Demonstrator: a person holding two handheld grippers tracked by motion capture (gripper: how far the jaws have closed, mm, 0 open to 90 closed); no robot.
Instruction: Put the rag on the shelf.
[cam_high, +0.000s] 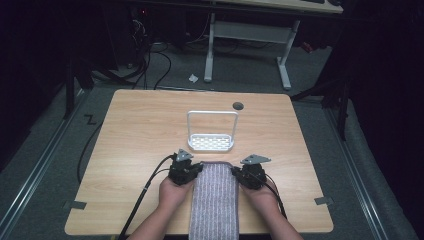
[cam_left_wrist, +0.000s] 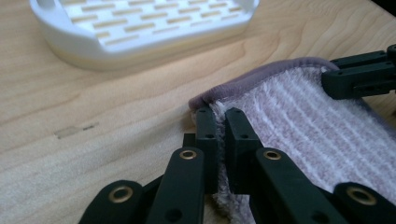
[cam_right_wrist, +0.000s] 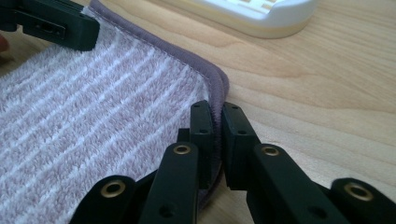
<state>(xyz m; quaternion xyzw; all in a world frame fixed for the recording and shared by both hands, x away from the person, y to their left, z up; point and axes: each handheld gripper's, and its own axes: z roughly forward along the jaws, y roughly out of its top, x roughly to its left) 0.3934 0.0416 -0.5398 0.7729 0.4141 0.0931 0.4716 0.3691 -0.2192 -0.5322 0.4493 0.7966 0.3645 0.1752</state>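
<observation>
Lilac striped towel (cam_high: 215, 200) lies along the table's (cam_high: 135, 130) near edge before a white rack (cam_high: 211, 142); left gripper (cam_left_wrist: 220, 116) and right gripper (cam_right_wrist: 217, 112) pinch its far corners, best lifted evenly together

I count one striped towel (cam_high: 215, 200), one white rack (cam_high: 211, 131), one table (cam_high: 140, 130), and my two grippers.

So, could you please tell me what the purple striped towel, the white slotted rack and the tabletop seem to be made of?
Purple striped towel: soft terry-like fabric, fuzzy looped pile, smooth stitched hem.
White slotted rack: probably moulded plastic, with a smooth matte surface and rounded edges; its tall handle could be coated metal.
Tabletop: light wood or wood-look laminate, printed-looking grain, matte.
</observation>
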